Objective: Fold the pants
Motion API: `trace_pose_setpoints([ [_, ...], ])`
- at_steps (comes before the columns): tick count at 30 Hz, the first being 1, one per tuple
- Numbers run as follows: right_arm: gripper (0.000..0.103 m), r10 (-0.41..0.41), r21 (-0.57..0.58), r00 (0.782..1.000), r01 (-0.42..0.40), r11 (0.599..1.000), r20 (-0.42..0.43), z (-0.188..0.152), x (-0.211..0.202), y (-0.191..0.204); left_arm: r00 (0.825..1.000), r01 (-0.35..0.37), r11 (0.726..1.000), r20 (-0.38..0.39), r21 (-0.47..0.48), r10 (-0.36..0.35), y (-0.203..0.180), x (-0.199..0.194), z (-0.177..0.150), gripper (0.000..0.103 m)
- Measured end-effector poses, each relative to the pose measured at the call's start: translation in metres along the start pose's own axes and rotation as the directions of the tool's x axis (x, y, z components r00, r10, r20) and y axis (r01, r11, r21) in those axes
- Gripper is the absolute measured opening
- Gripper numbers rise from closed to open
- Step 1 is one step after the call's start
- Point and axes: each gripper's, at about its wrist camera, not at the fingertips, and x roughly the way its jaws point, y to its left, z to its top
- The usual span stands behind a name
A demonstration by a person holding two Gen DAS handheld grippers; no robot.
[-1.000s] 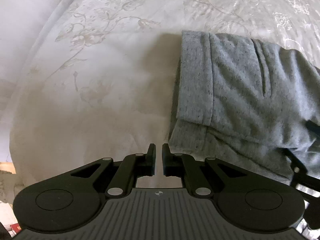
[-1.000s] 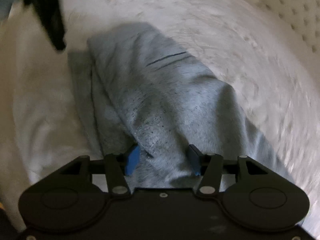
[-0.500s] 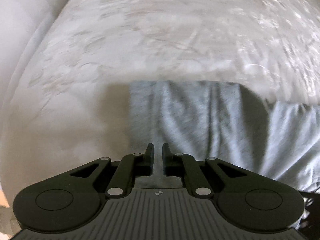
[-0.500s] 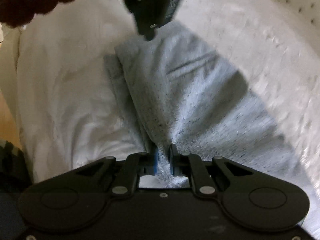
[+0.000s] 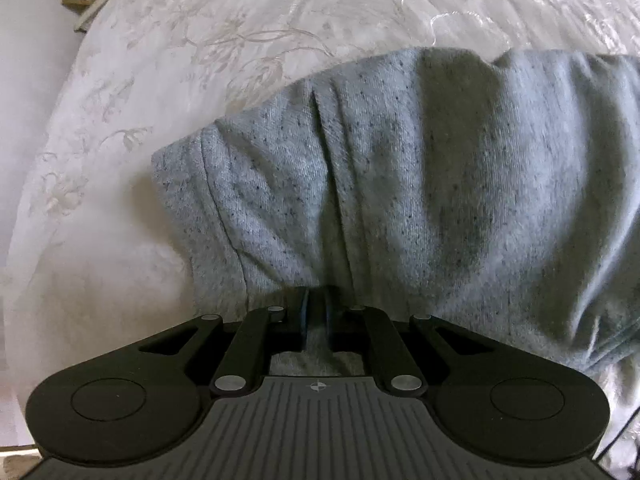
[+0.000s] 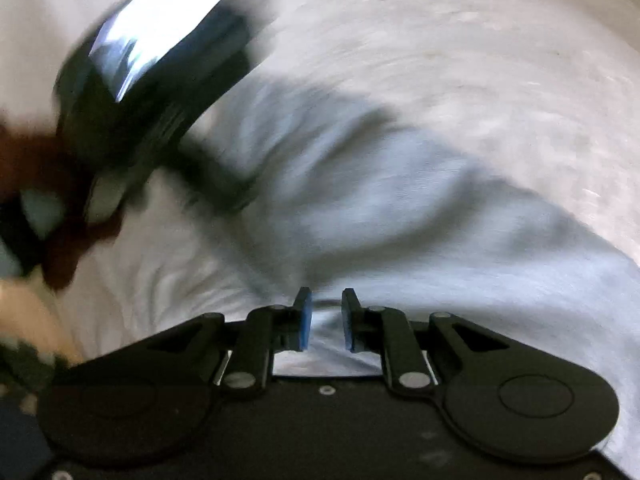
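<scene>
I see the pants [image 5: 420, 200], grey and speckled, lying on the bed [image 5: 200, 40] over a pale cover with a woven flower pattern. In the left wrist view the cloth fills the middle and right of the frame, its folded edge running from lower left up toward the upper right, with the bare cover beyond it and to the left. My left gripper [image 5: 316, 312] points steeply down at the near edge of the pants; its fingers are drawn together and clamped on a bunched ridge of cloth, which rises between them and creases away from the grip. The right wrist view is badly blurred. There my right gripper [image 6: 325, 316] stands over the pants [image 6: 400, 208], its blue-padded fingers [image 6: 306, 320] a little apart and opening, with cloth lying in the gap; I cannot tell whether the pads touch it. At upper left of that view the left gripper's body [image 6: 152, 80] shows as a dark shape with a bright reflective face, over the far end of the pants.
</scene>
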Motion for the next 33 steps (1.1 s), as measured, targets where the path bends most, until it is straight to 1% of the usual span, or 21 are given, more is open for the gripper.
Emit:
trace_pose_setpoints([
  [2, 0.048, -0.057, 0.072, 0.997, 0.053, 0.996, 0.051, 0.004, -0.020, -0.034, 1.000, -0.015, 1.000, -0.008, -0.022, 0.014, -0.003, -0.001, -0.001, 0.008],
  [5, 0.050, -0.122, 0.117, 0.988, 0.110, 0.987, 0.100, 0.014, -0.033, -0.086, 0.999, -0.028, 0.998, -0.031, -0.063, 0.026, -0.005, -0.004, 0.001, 0.008],
  [6, 0.052, -0.132, 0.110, 0.986, 0.121, 0.986, 0.101, 0.019, -0.031, -0.100, 0.999, -0.033, 0.997, -0.041, -0.072, 0.031, -0.005, -0.004, 0.002, 0.008],
  [7, 0.057, -0.138, 0.093, 0.985, 0.129, 0.987, 0.100, 0.025, -0.029, -0.112, 0.998, -0.038, 0.996, -0.049, -0.077, 0.034, -0.005, -0.005, 0.005, 0.008],
  [8, 0.060, -0.136, 0.065, 0.986, 0.130, 0.989, 0.097, 0.031, -0.024, -0.122, 0.998, -0.042, 0.996, -0.057, -0.082, 0.037, -0.005, -0.005, 0.007, 0.008],
  [10, 0.061, -0.118, -0.013, 0.989, 0.120, 0.993, 0.084, 0.042, -0.011, -0.138, 0.996, -0.049, 0.994, -0.076, -0.096, 0.042, -0.005, -0.004, 0.012, 0.008],
  [11, 0.063, -0.102, -0.048, 0.993, 0.105, 0.993, 0.067, 0.045, -0.004, -0.143, 0.995, -0.054, 0.992, -0.086, -0.111, 0.045, -0.005, -0.005, 0.014, 0.008],
  [13, 0.068, -0.036, -0.106, 0.999, 0.036, 0.994, 0.007, 0.053, 0.018, -0.158, 0.994, -0.063, 0.989, -0.100, -0.136, 0.049, 0.001, -0.004, 0.017, 0.008],
  [15, 0.068, 0.045, -0.144, 0.997, -0.054, 0.988, -0.066, 0.053, 0.033, -0.164, 0.991, -0.078, 0.987, -0.116, -0.144, 0.062, 0.001, -0.008, 0.021, 0.008],
  [16, 0.065, 0.077, -0.155, 0.993, -0.091, 0.984, -0.094, 0.052, 0.039, -0.165, 0.990, -0.084, 0.986, -0.121, -0.148, 0.066, 0.001, -0.011, 0.024, 0.008],
  [17, 0.033, 0.099, -0.167, 0.989, -0.116, 0.979, -0.107, 0.049, 0.043, -0.165, 0.990, -0.084, 0.984, -0.124, -0.158, 0.064, 0.003, -0.016, 0.027, 0.008],
  [18, 0.014, 0.104, -0.185, 0.988, -0.123, 0.975, -0.113, 0.045, 0.048, -0.163, 0.991, -0.078, 0.982, -0.122, -0.170, 0.057, 0.004, -0.023, 0.030, 0.008],
  [19, 0.011, 0.085, -0.201, 0.990, -0.107, 0.974, -0.115, 0.044, 0.050, -0.162, 0.993, -0.070, 0.980, -0.112, -0.185, 0.050, 0.005, -0.032, 0.033, 0.008],
  [20, 0.011, 0.079, -0.214, 0.992, -0.099, 0.972, -0.098, 0.040, 0.046, -0.160, 0.995, -0.063, 0.978, -0.089, -0.200, 0.046, 0.007, -0.043, 0.037, 0.008],
  [22, 0.011, 0.058, -0.257, 0.997, -0.068, 0.964, -0.045, 0.029, 0.027, -0.147, 0.999, -0.049, 0.974, -0.028, -0.222, 0.044, 0.008, -0.067, 0.048, 0.008],
  [25, 0.011, 0.013, -0.393, 0.999, 0.002, 0.920, 0.034, 0.002, 0.000, -0.115, 0.997, -0.015, 0.973, 0.069, -0.230, 0.032, 0.003, -0.097, 0.076, 0.008],
  [27, 0.011, -0.017, -0.463, 0.997, 0.048, 0.885, 0.072, -0.019, -0.010, -0.095, 0.993, 0.014, 0.978, 0.117, -0.208, 0.011, -0.009, -0.108, 0.098, 0.008],
  [29, 0.011, -0.039, -0.487, 0.996, 0.073, 0.870, 0.080, -0.037, -0.014, -0.080, 0.990, 0.035, 0.985, 0.140, -0.168, -0.012, -0.025, -0.108, 0.118, 0.008],
  [30, 0.011, -0.044, -0.487, 0.996, 0.073, 0.870, 0.072, -0.041, -0.011, -0.076, 0.989, 0.042, 0.989, 0.145, -0.139, -0.021, -0.036, -0.103, 0.127, 0.008],
  [32, 0.011, -0.057, -0.474, 0.997, 0.078, 0.877, 0.059, -0.048, -0.008, -0.070, 0.990, 0.049, 0.995, 0.133, -0.090, -0.037, -0.054, -0.088, 0.138, 0.008],
  [33, 0.011, -0.062, -0.460, 0.997, 0.080, 0.884, 0.054, -0.051, -0.009, -0.069, 0.992, 0.054, 0.997, 0.113, -0.064, -0.046, -0.063, -0.077, 0.142, 0.009],
])
